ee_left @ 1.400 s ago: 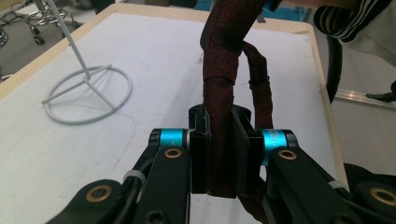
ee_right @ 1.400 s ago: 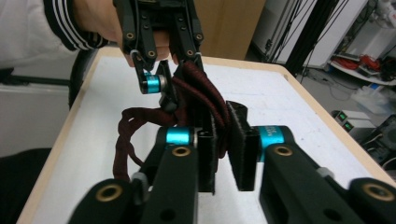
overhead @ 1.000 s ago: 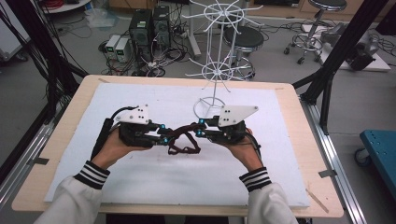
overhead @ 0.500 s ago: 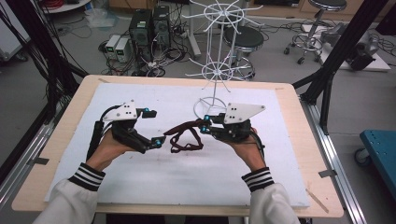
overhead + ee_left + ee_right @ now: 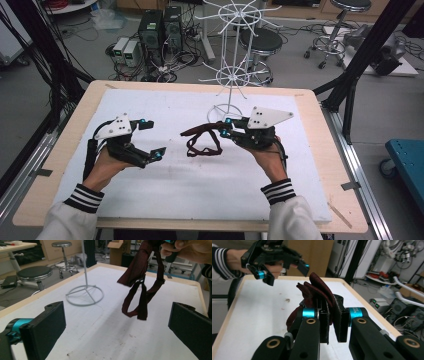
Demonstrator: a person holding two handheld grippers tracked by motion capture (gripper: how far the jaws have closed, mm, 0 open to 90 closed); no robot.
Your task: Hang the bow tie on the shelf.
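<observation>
A dark red fabric strap (image 5: 202, 142) hangs in loops over the white mat, and my right gripper (image 5: 226, 127) is shut on its upper end. The right gripper view shows the strap (image 5: 319, 293) pinched between the two black jaws of the right gripper (image 5: 331, 322). My left gripper (image 5: 152, 137) stands open to the left of the strap, apart from it. In the left gripper view the strap (image 5: 140, 290) dangles ahead of the left gripper (image 5: 117, 327), whose jaws are spread wide with nothing between them. The left gripper (image 5: 285, 271) also appears open at the top left of the right gripper view.
A white wire display stand (image 5: 234, 60) rises from a ring base (image 5: 225, 111) at the back of the mat, just behind the right gripper. The same base (image 5: 85, 293) lies left of the strap. The white mat (image 5: 200, 200) covers a wooden table (image 5: 60, 165).
The left gripper has opened, let go of the strap and pulled away to the left. The right gripper keeps hold of the strap, which now hangs from it alone.
</observation>
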